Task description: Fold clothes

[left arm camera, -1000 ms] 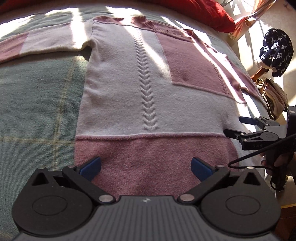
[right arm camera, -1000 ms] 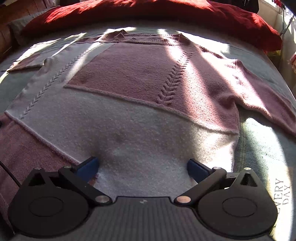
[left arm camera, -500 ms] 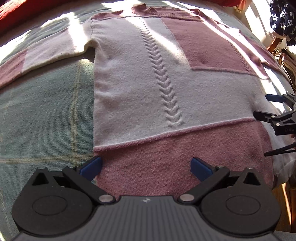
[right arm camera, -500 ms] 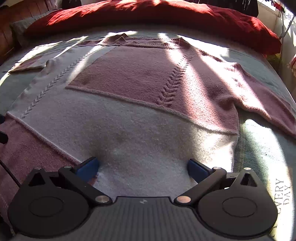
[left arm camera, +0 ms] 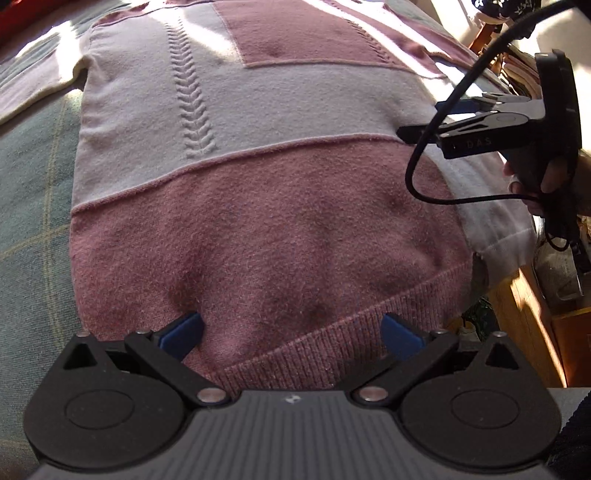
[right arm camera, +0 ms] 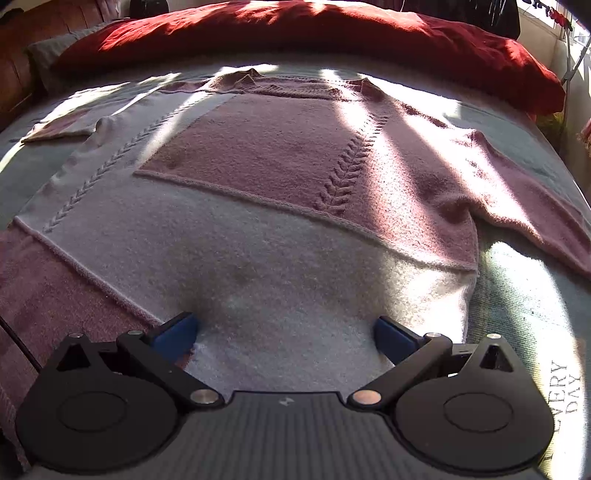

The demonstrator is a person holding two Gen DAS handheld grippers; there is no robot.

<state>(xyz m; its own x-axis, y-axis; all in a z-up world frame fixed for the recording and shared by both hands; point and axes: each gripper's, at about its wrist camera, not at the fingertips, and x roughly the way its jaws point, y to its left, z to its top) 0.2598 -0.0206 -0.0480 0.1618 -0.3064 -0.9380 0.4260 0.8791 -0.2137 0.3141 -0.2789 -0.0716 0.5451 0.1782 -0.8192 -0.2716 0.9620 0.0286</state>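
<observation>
While both spread-jawed grippers, left gripper [left arm camera: 291,326] and right gripper [right arm camera: 286,328], hover empty, their bodies hide the sweater's [left arm camera: 258,206] nearest hem.

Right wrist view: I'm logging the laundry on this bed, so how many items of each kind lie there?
Sweater: 1, pink and cream, spread flat
Red pillow or cushion: 1
Green bedspread: 1
Total: 3
</observation>
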